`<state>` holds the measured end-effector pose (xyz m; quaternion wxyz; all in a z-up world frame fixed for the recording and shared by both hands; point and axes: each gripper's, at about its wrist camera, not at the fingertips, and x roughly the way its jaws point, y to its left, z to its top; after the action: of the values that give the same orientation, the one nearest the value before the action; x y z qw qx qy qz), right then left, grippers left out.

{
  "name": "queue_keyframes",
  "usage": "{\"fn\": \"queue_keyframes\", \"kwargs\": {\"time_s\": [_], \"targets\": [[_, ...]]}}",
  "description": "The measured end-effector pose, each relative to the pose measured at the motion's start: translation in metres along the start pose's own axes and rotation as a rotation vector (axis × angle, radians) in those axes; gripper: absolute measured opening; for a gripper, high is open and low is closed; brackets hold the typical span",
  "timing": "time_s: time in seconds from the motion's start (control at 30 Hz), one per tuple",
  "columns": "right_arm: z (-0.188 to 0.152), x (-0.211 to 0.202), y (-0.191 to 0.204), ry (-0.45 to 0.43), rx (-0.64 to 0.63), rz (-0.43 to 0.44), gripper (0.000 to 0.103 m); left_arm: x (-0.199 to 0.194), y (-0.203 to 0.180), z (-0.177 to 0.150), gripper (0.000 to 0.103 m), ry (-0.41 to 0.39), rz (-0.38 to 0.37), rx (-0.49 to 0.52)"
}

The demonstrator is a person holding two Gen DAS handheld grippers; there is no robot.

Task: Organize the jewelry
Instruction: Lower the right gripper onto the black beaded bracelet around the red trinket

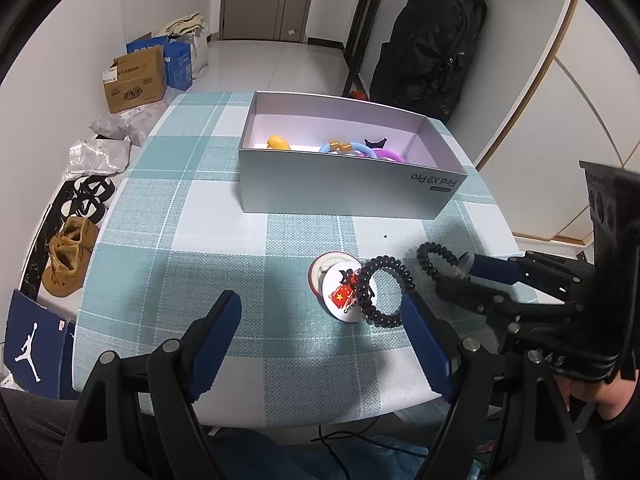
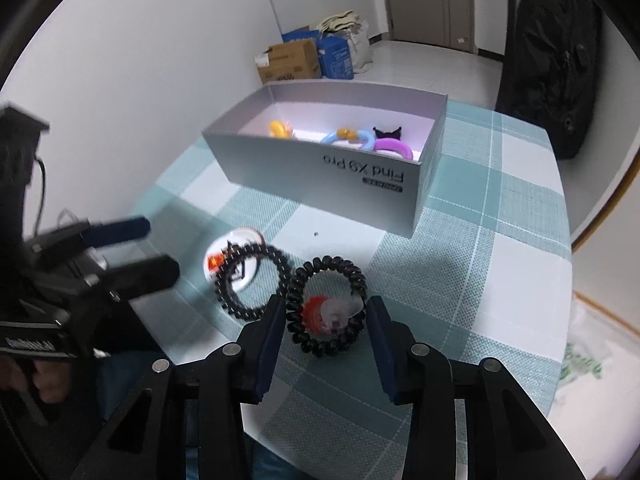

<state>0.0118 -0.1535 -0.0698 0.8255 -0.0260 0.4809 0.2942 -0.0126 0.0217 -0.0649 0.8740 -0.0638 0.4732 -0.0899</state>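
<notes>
Two black coil hair ties lie on the checked tablecloth. One coil (image 2: 326, 268) sits between the pads of my right gripper (image 2: 326, 328), both pads touching its sides; a small red and clear piece (image 2: 332, 312) shows through the ring. From the left wrist view this gripper (image 1: 460, 276) comes in from the right on that coil (image 1: 430, 260). The other coil (image 1: 380, 292) lies partly over a white round badge (image 1: 340, 284) with a red flag. My left gripper (image 1: 320, 320) stands open around them without touching. The open grey box (image 1: 352, 184) holds colourful rings (image 1: 360, 148).
The table's near edge runs just below both grippers, and the box takes the far middle. Beside the table on the floor are cardboard boxes (image 1: 136, 80), shoes (image 1: 72, 256) and plastic bags. A black backpack (image 1: 432, 40) hangs behind the table. A hand (image 1: 592, 388) holds the right gripper.
</notes>
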Motion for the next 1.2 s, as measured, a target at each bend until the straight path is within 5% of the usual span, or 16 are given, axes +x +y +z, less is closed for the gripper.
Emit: {"fn": "queue_keyframes", "kwargs": {"time_s": [0.43, 0.5, 0.6, 0.73, 1.2], "targets": [[0.011, -0.015, -0.028, -0.069, 0.199, 0.174, 0.040, 0.003, -0.005, 0.000, 0.079, 0.004, -0.007, 0.009], [0.010, -0.009, -0.029, -0.039, 0.195, 0.124, 0.040, 0.004, -0.006, 0.001, 0.079, 0.010, -0.007, 0.015], [0.009, -0.001, -0.009, 0.003, 0.017, -0.070, 0.040, 0.006, -0.009, 0.001, 0.079, 0.014, -0.003, 0.026], [0.004, 0.008, 0.005, 0.043, -0.070, -0.142, 0.043, 0.007, -0.012, 0.001, 0.079, 0.013, 0.006, 0.046], [0.002, -0.004, -0.016, 0.022, 0.052, -0.005, 0.049, 0.015, -0.016, 0.004, 0.079, 0.034, 0.008, 0.037]]}}
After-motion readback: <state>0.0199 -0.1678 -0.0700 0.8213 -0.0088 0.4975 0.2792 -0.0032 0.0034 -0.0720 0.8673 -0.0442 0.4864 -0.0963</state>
